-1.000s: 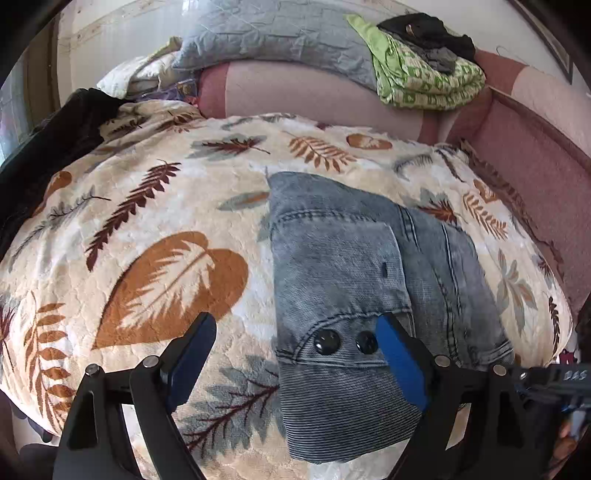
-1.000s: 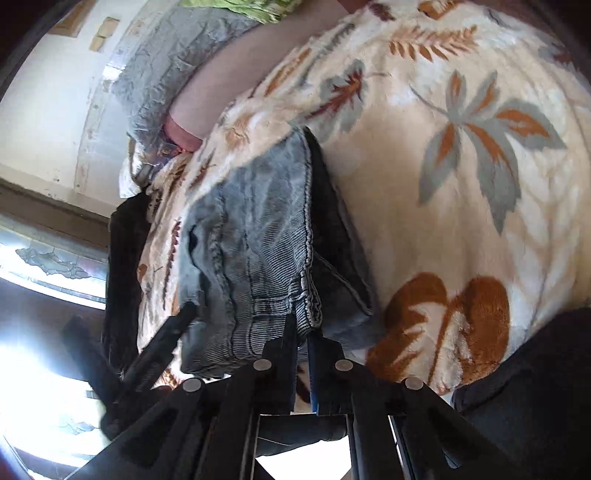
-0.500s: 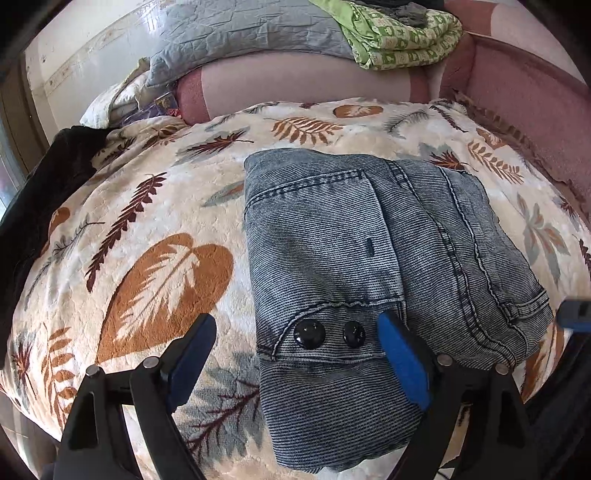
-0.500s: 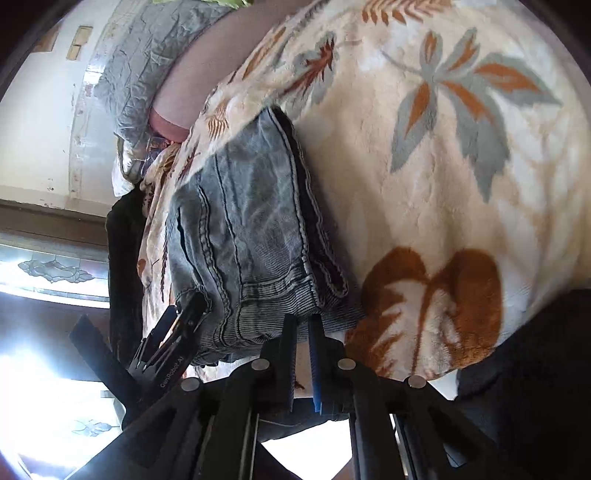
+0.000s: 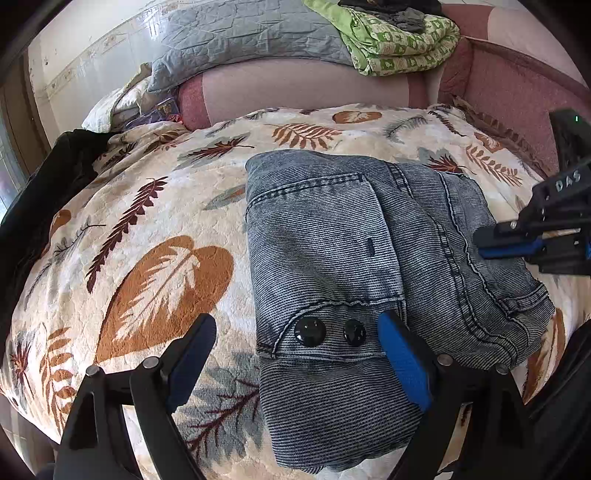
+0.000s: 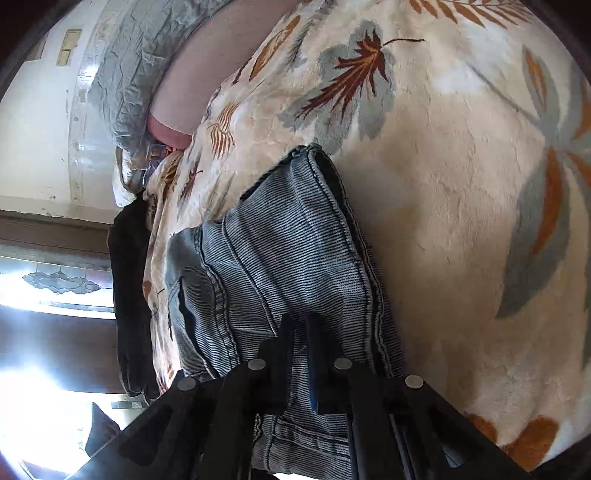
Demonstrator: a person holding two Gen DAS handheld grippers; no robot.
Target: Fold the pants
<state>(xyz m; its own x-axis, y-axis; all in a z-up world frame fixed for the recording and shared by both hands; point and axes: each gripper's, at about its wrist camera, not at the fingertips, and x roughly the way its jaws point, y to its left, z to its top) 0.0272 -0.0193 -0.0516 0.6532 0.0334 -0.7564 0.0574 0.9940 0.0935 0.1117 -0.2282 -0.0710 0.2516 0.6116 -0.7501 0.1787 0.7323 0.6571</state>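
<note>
Grey-blue denim pants (image 5: 354,266) lie folded into a compact stack on the leaf-print blanket (image 5: 155,236), with two black buttons at the near edge. My left gripper (image 5: 295,354) is open and empty just above the near edge of the stack, one finger on each side of the buttons. My right gripper (image 5: 484,245) comes in from the right and rests over the stack's right edge. In the right wrist view its fingers (image 6: 301,332) stand nearly together over the denim (image 6: 295,258); I cannot tell whether they pinch cloth.
A pink padded headboard (image 5: 295,88) runs along the back, with a grey quilt (image 5: 251,33) and a green folded blanket (image 5: 399,40) on top. A black garment (image 5: 48,184) hangs at the bed's left edge. A bright window (image 6: 44,280) is on the left.
My left gripper has pulled back and up a little, still open. My right gripper has moved from the stack's near right corner to over its right edge, fingers still close together.
</note>
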